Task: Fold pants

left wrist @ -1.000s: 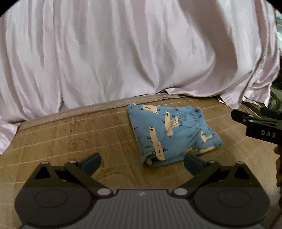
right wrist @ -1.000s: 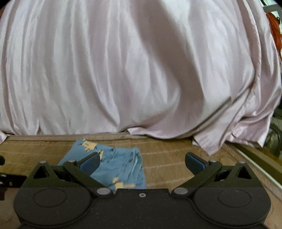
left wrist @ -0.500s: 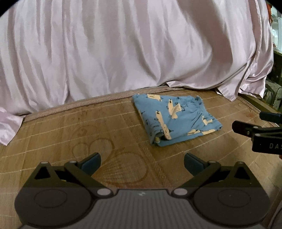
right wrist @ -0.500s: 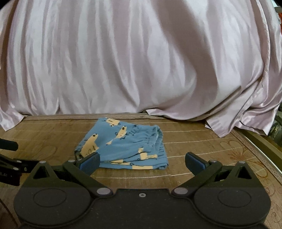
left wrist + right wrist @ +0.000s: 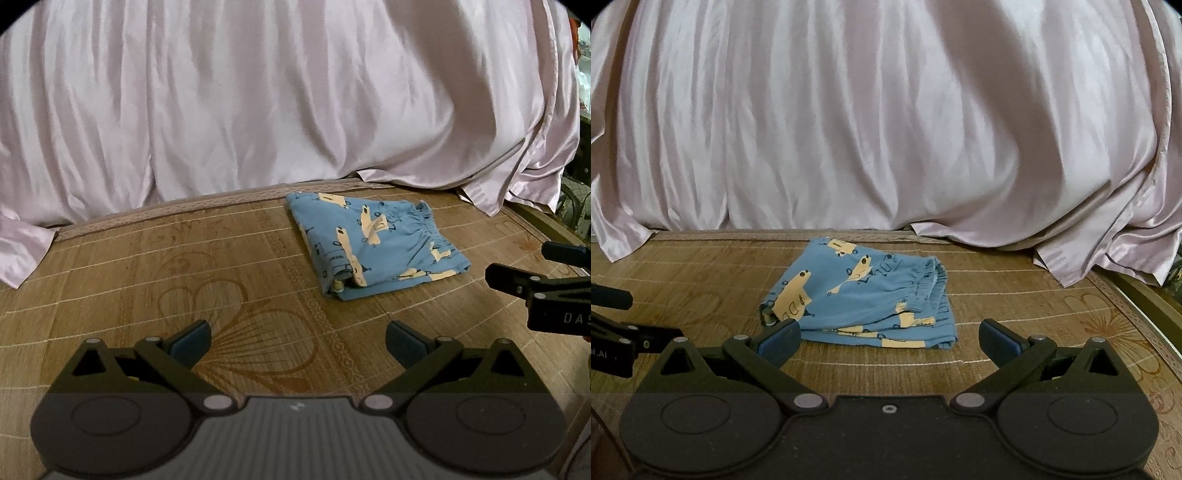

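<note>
Blue pants with yellow car prints lie folded into a compact rectangle on the bamboo mat, ruffled waistband toward the right. My left gripper is open and empty, well short of the pants and to their left. In the right wrist view the same pants lie just beyond my right gripper, which is open with nothing between its fingers. Its left fingertip overlaps the near edge of the pants in the image. Each gripper shows at the edge of the other's view.
A pale pink satin sheet hangs as a wall behind the mat and drapes onto it at the left and right. The mat's right edge borders a dark frame. Bare mat lies left of the pants.
Both grippers have pulled back and away from the pants, which now sit farther off and fully in view. The pants stay folded and unmoved; both grippers remain open.
</note>
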